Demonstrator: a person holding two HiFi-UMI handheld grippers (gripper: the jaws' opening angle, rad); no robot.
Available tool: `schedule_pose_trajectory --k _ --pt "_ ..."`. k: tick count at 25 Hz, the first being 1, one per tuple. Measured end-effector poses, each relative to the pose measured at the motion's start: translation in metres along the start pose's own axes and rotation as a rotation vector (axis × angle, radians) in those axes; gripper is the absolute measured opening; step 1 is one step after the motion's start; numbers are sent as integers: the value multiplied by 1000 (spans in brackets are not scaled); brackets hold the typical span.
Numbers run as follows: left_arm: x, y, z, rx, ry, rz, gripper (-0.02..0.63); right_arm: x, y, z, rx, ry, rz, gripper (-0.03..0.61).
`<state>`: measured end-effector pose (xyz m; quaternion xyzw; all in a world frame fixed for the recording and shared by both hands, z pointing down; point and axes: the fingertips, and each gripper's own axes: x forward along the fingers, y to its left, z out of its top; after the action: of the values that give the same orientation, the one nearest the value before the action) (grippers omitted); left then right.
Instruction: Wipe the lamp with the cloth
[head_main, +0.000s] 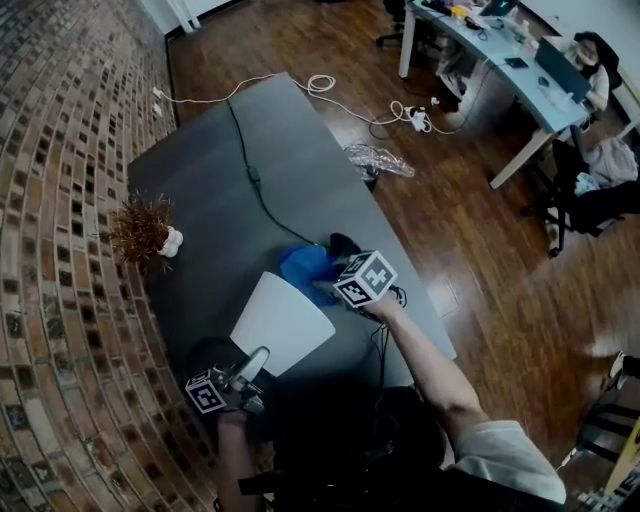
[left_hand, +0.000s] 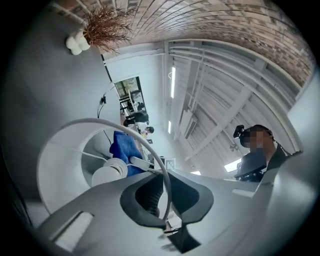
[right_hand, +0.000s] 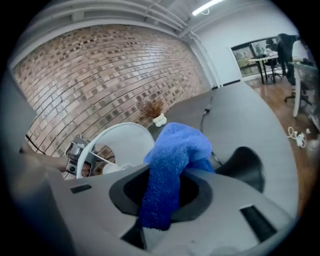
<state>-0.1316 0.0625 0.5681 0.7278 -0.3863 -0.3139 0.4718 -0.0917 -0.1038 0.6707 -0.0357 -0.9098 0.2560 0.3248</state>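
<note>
A lamp lies on its side on the grey table (head_main: 210, 150). Its white shade (head_main: 283, 322) opens toward me and its black base (head_main: 345, 243) points away. My left gripper (head_main: 255, 362) is shut on the shade's thin rim (left_hand: 161, 172); the bulb (left_hand: 111, 172) shows inside the shade. My right gripper (head_main: 325, 285) is shut on a blue cloth (right_hand: 172, 155), held just beyond the shade (right_hand: 125, 142) and next to the base (right_hand: 245, 165). In the left gripper view the cloth (left_hand: 125, 147) hangs behind the shade.
A dried-grass ornament in a white vase (head_main: 145, 232) stands near the brick wall. The lamp's black cable (head_main: 255, 185) runs up the table. Crumpled plastic (head_main: 378, 158) lies on the wooden floor. A desk (head_main: 510, 70) with a seated person stands at the far right.
</note>
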Motion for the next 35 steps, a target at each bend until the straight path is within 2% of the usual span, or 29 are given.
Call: schedule_pose_trajectory --k 5,8,10,12,13,14,15,17,18,19,21,22,23,24,25,26,27,28,29,30,32,34,35 --pt "-2 2 6 34 -6 -3 17 -41 -75 -22 43 89 -141 84" --pt "3 -4 5 63 21 -8 20 -71 -106 -23 113 70 -212 84" --pt "5 -6 5 90 42 -7 23 -95 -128 -16 130 62 -315 86" --pt "6 -6 2 129 74 8 23 -115 -136 -5 70 78 -435 86" --pt "5 -6 1 152 94 19 21 -120 -129 3 21 83 -468 86" --pt "4 -5 1 177 114 28 21 -121 -114 12 -32 81 -466 86" --pt "4 -4 2 208 135 33 21 -116 -88 21 -77 64 -415 86" --pt "4 -3 6 303 182 48 20 -93 -12 43 -104 -25 -180 86" --pt "5 -2 8 374 217 62 21 -81 25 51 -91 -72 -56 86" --pt "6 -1 10 456 265 82 23 -72 52 55 -78 -102 28 86" --pt "5 9 12 603 381 145 25 -61 73 52 -68 -112 71 83" --pt "3 16 13 639 426 178 38 -58 76 48 -67 -103 72 83" --pt "0 21 13 639 447 198 54 -55 79 43 -73 -85 73 83" --pt "-4 24 13 605 444 201 63 -52 82 38 -90 -58 69 83" --pt "-7 23 12 542 420 189 101 -48 86 32 -118 -27 57 83" --pt "-10 19 14 461 378 161 229 -45 91 26 -154 5 40 83" --pt "-13 12 19 375 317 121 313 -43 95 21 -193 31 22 83" --pt "-14 4 29 294 244 72 314 -42 100 17 -230 52 9 83" --pt "-16 -3 41 222 168 23 354 -42 103 12 -262 69 -1 83" --pt "-17 -6 54 160 101 -13 371 -41 107 6 -289 87 -6 82" --pt "-20 1 77 43 0 -24 359 -36 115 -8 -339 126 -8 81" --pt "-21 20 93 -78 -50 11 335 -30 126 -19 -373 148 0 81" --pt "-19 32 97 -135 -54 34 290 -28 132 -22 -379 149 11 81"
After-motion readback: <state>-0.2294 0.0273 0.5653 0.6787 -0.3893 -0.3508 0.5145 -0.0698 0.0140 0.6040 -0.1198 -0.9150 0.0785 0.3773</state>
